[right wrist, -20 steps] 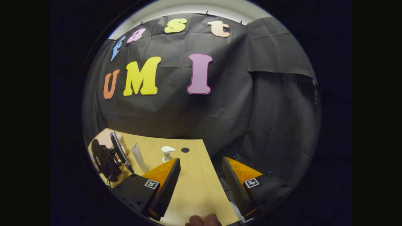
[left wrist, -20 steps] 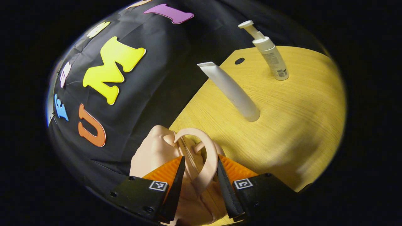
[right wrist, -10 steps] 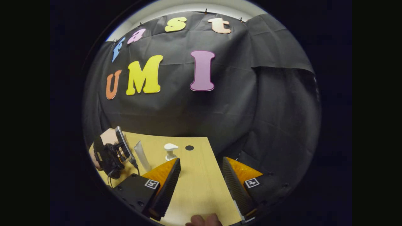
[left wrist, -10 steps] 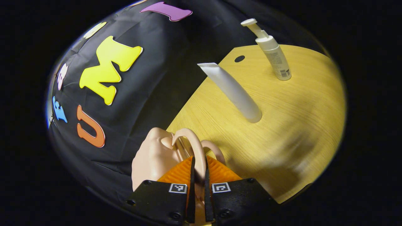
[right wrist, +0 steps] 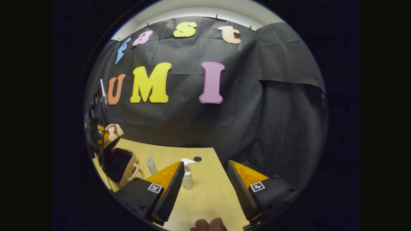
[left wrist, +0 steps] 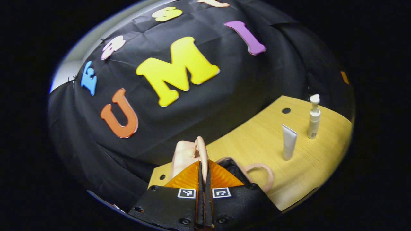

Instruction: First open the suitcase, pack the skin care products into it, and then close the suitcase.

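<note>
Pinkish-beige, the suitcase [right wrist: 118, 157] is sitting open near the left edge of the wooden bench [left wrist: 257, 144], its lid raised and its dark inside showing in the right gripper view. The left tool [left wrist: 202, 166] is pinching the lid's handle [left wrist: 201, 150] between its closed fingers and holding the lid up. A white tube [left wrist: 289, 146] is standing on its cap near the bench's far edge, and a white pump bottle [left wrist: 313, 117] is standing upright just beside it. The right tool [right wrist: 205, 179] is hovering with its fingers spread wide over the bench, gripping nothing, the pump bottle near its left finger.
</note>
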